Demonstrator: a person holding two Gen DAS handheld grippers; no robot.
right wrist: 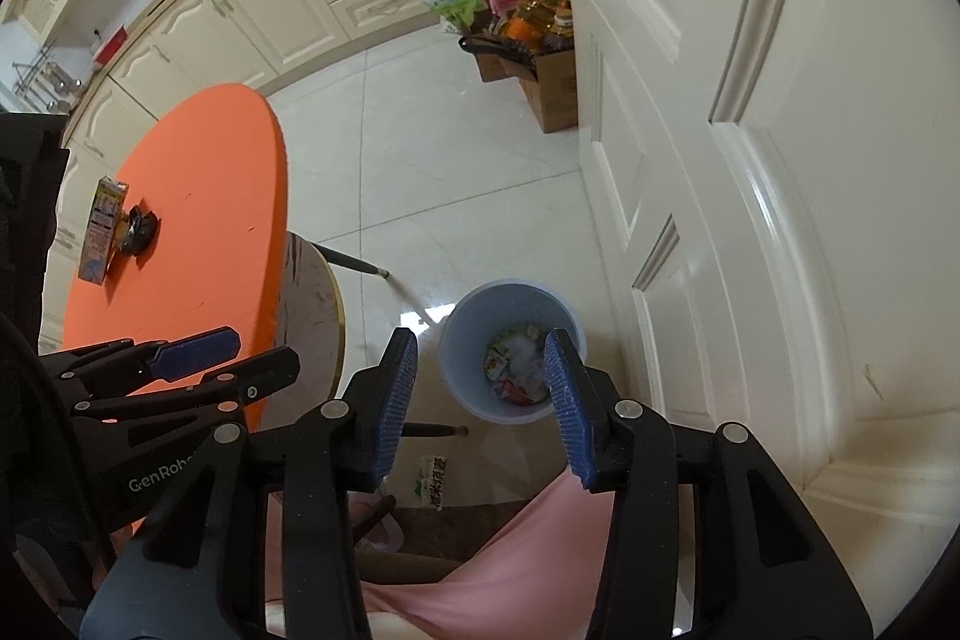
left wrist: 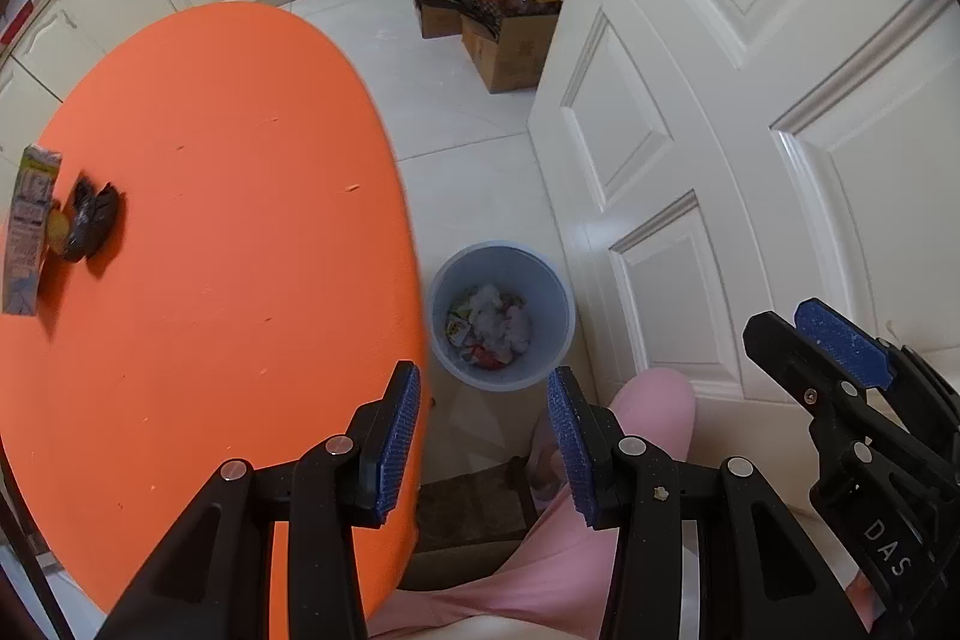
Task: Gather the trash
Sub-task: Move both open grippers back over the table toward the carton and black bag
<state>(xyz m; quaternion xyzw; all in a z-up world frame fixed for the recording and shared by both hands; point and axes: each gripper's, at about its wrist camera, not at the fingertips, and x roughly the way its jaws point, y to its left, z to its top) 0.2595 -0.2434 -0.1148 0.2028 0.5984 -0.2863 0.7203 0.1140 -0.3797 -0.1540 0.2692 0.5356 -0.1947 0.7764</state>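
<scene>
Both my two-finger tools point down, empty. My left gripper [left wrist: 483, 436] has its blue pads apart at the bottom of its view; my right gripper [right wrist: 480, 400] also stands parted with nothing between, framing the pale blue round plastic bin [right wrist: 561, 305] of crumpled wrappers on the white tiled floor. Remaining trash lies at the left edge: a flattened printed carton [left wrist: 27, 226] touching a dark crinkled wrapper [left wrist: 90, 217] on the orange round tabletop [left wrist: 240, 220]. The risk I judge: reaching across, a pad could push the light wrapper off the table.
</scene>
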